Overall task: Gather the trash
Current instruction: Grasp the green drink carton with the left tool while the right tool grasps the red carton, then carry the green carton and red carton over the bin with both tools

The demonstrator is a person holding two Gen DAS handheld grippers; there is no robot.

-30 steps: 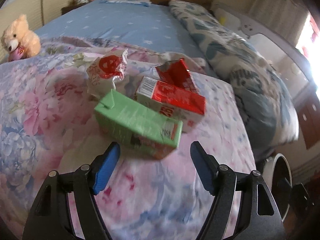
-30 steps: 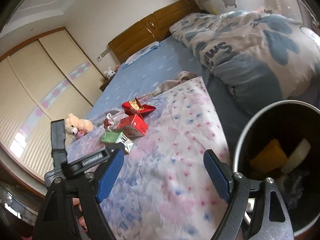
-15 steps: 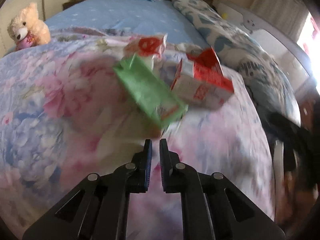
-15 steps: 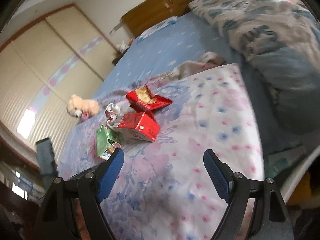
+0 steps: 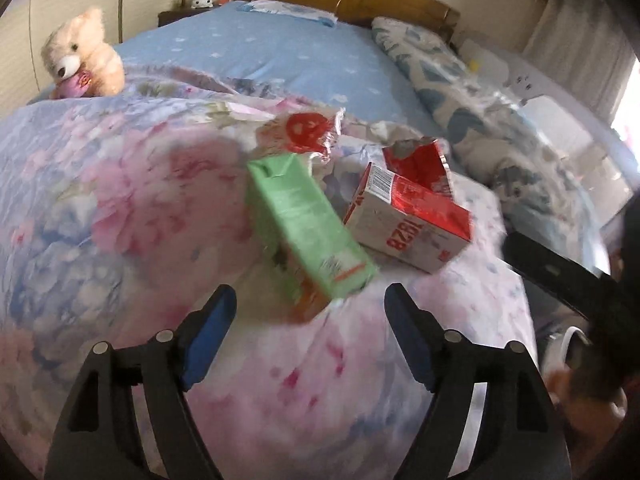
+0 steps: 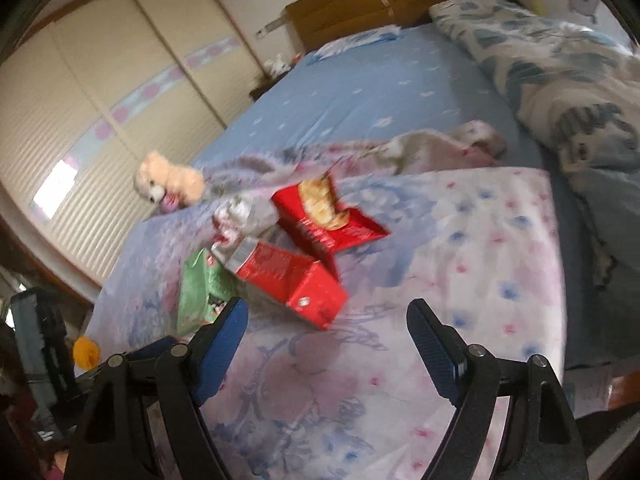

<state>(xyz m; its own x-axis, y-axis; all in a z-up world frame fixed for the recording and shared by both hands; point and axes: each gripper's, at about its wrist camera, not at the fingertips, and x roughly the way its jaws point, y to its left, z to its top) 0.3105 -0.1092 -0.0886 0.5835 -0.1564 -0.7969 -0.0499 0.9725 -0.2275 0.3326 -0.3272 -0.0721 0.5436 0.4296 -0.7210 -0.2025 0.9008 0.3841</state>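
Both grippers are being held with their blue-padded jaws spread wide and nothing between them. By the left gripper, a floral quilt is being faced, and its fingers are being kept just short of a green drink carton, which is being shown lying on its side, its near end pointing between the two pads. Touching or nearly touching the carton's right flank, a red and white carton is being seen, also on its side. Behind that one, a torn red snack bag is being shown, and behind the green carton a crumpled clear wrapper with a red face print is lying.

By the right gripper, the same cluster is being viewed from the other side: the red carton is lying just ahead of its fingers, the green carton is near the left pad, and the red snack bag is lying open beyond them.

A cream teddy bear is being seen well apart from the trash, on the far left of the bed.
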